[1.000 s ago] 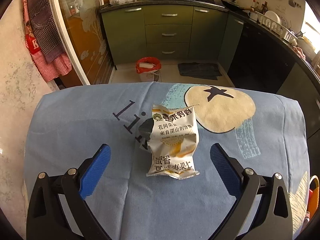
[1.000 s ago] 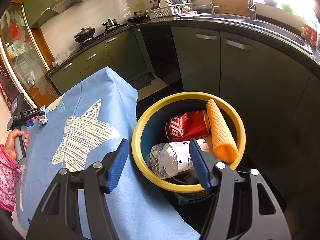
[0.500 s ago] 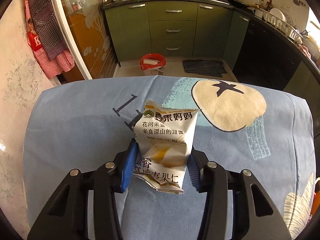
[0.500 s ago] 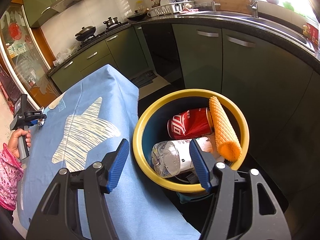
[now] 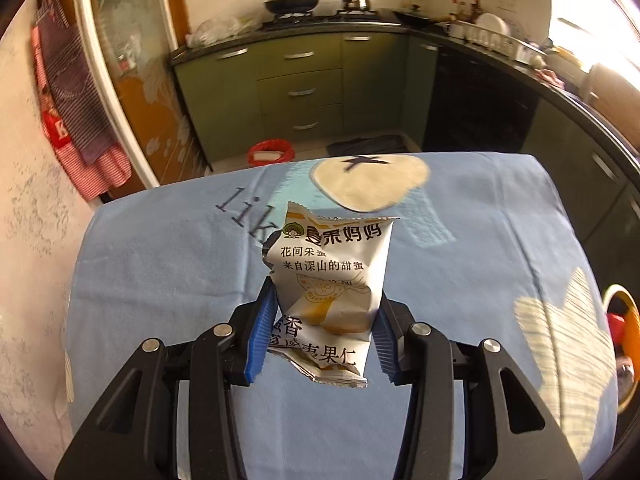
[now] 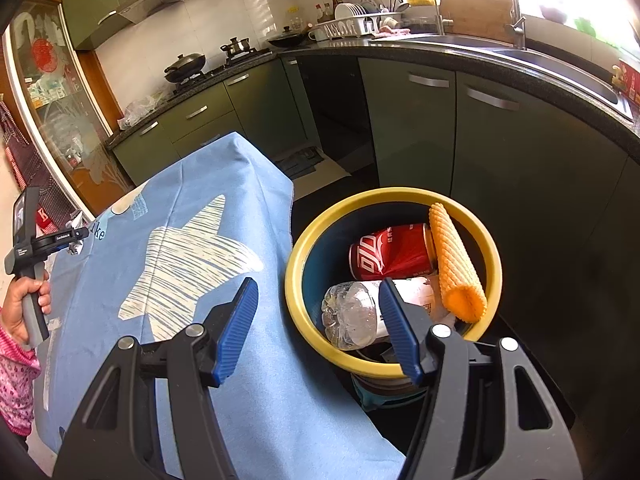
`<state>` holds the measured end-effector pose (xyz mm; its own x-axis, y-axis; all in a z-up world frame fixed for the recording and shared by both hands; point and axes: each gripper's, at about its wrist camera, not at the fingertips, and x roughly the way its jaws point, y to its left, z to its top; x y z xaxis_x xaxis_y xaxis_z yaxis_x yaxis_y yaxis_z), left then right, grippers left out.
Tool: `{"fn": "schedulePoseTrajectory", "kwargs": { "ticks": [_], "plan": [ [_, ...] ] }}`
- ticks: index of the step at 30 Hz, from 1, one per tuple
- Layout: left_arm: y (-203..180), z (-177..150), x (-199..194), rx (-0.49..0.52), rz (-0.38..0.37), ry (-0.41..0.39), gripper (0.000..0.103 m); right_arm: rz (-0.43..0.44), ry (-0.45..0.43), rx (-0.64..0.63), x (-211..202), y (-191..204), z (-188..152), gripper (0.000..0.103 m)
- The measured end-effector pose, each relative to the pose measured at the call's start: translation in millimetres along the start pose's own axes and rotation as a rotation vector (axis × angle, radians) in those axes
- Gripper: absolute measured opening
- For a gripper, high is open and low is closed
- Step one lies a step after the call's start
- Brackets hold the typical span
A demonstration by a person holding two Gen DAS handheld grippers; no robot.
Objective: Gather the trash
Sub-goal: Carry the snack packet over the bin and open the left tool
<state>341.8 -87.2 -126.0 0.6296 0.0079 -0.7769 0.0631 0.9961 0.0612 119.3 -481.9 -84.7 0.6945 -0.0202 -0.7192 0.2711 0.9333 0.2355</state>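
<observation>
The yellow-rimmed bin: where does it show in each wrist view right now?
Left wrist: yellow-rimmed bin is a sliver at the right edge, beyond the blue tablecloth.
Right wrist: centre right, beside the cloth's edge, trash inside.
Shared landmark: the wok on the stove.

Daylight glares from the right-hand window [image 5: 592, 44]; fisheye edges bend, background slightly blurred.

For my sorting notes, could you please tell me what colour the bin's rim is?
Yellow, around a dark blue inside; the bin's rim shows best in the right wrist view.
</observation>
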Motion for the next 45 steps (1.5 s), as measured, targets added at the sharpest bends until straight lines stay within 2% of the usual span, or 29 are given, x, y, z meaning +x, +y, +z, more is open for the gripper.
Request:
{"fn": "schedulePoseTrajectory", "kwargs": {
  "ticks": [5, 10, 18, 22, 25, 30, 35, 36, 39, 43, 45],
  "plan": [
    [-37.5, -19.1, -35.4, 0.093, -0.07, -0.022, 0.045, 0.005, -0.016, -0.009, -10.3, 1.0, -1.6, 0.059],
    [-91.8, -35.3, -62.3, 0.197, -0.175, -0.013, 0.045, -0.004, -0.031, 0.0, -21.0, -7.4, -4.3, 0.059],
    [-227.3, -54.4, -100.1, 0.436, -0.391, -0.019, 0.045, -0.055, -0.064, 0.079, -44.2, -53.6, -14.1, 0.059],
    [-299.0, -55.2, -101.1, 0.54, -0.47, -0.013, 0.045, -0.074, -0.062, 0.123, -47.5, -78.6, -18.9, 0.059],
    [-348.9, -58.2, -90.9, 0.605, -0.526, 0.035, 0.045, -0.081, -0.056, 0.155, -47.3, -95.8, -23.2, 0.059],
    [-413.2, -55.8, -61.7, 0.702, -0.529, 0.061, 0.045, -0.085, -0.04, 0.196, -44.5, -115.4, -29.0, 0.059],
    [-453.9, -60.8, -29.5, 0.733, -0.522, 0.132, 0.046, -0.084, -0.031, 0.219, -41.0, -129.1, -30.6, 0.059],
    [-459.5, -62.1, -23.5, 0.735, -0.516, 0.147, 0.049, -0.081, -0.03, 0.222, -40.8, -131.5, -31.2, 0.06],
    [-471.0, -66.4, -8.2, 0.744, -0.495, 0.18, 0.068, -0.071, -0.027, 0.224, -38.5, -135.1, -31.6, 0.06],
    [-467.6, -68.6, -4.1, 0.736, -0.483, 0.207, 0.07, -0.056, -0.026, 0.215, -36.4, -131.7, -29.6, 0.06],
    [-459.1, -67.2, -12.9, 0.727, -0.484, 0.189, 0.07, -0.051, -0.026, 0.207, -36.2, -128.5, -28.8, 0.06]
  ]
}}
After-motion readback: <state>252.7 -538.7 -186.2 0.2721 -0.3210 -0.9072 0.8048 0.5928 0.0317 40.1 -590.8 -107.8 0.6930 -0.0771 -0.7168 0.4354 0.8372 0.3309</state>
